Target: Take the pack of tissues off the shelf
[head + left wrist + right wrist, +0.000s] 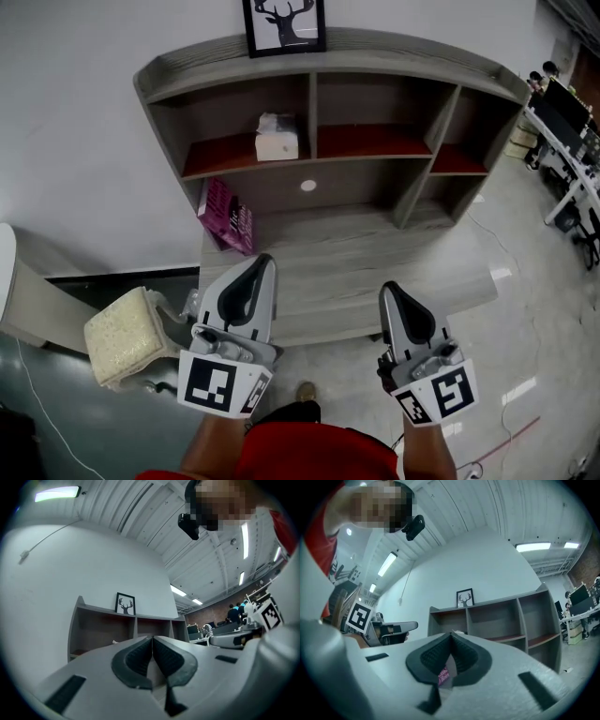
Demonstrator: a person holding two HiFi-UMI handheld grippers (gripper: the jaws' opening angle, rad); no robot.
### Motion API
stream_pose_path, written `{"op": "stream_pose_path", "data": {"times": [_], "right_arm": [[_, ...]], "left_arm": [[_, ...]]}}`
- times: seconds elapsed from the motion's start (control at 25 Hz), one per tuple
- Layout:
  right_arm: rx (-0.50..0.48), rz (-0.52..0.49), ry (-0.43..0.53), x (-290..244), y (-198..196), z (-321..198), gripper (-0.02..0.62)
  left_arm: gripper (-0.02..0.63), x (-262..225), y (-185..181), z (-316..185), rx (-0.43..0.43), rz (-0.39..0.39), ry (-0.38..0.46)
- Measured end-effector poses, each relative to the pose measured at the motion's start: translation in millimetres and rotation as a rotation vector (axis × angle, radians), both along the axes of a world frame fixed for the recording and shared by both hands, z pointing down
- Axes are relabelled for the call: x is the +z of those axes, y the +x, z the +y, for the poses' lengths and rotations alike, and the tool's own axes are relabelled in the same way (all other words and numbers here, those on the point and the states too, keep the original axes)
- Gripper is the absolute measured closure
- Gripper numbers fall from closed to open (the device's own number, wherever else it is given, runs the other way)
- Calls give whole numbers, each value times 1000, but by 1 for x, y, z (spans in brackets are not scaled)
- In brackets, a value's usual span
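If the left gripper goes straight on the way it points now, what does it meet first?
Probably the shelf itself, near the upright just right of the tissues. The left gripper, shut and empty, aims slightly past them; depth is hard to judge.

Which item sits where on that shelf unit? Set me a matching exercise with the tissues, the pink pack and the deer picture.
1 pack of tissues
2 pink pack
3 deer picture

A on top of the shelf unit
B upper left compartment
C lower level, left end

Pairs: 1-B, 2-C, 3-A
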State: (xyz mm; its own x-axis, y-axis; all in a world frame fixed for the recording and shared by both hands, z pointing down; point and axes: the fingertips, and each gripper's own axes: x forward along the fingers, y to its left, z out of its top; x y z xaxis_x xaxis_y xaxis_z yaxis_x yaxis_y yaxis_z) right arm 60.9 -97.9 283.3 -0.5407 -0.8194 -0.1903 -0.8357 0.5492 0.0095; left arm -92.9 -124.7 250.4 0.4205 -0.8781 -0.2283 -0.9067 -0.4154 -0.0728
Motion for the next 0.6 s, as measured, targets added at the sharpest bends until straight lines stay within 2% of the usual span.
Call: {"op": "stream_pose_path", "data": {"times": [0.32, 0.6], "right_arm": [[2, 17, -29, 5, -9, -86, 591], [-88, 45, -15, 4, -16, -142, 591]], "left_arm": [[595, 6, -19, -94, -43, 21, -43], [593, 10, -14, -147, -102, 31, -67]]}}
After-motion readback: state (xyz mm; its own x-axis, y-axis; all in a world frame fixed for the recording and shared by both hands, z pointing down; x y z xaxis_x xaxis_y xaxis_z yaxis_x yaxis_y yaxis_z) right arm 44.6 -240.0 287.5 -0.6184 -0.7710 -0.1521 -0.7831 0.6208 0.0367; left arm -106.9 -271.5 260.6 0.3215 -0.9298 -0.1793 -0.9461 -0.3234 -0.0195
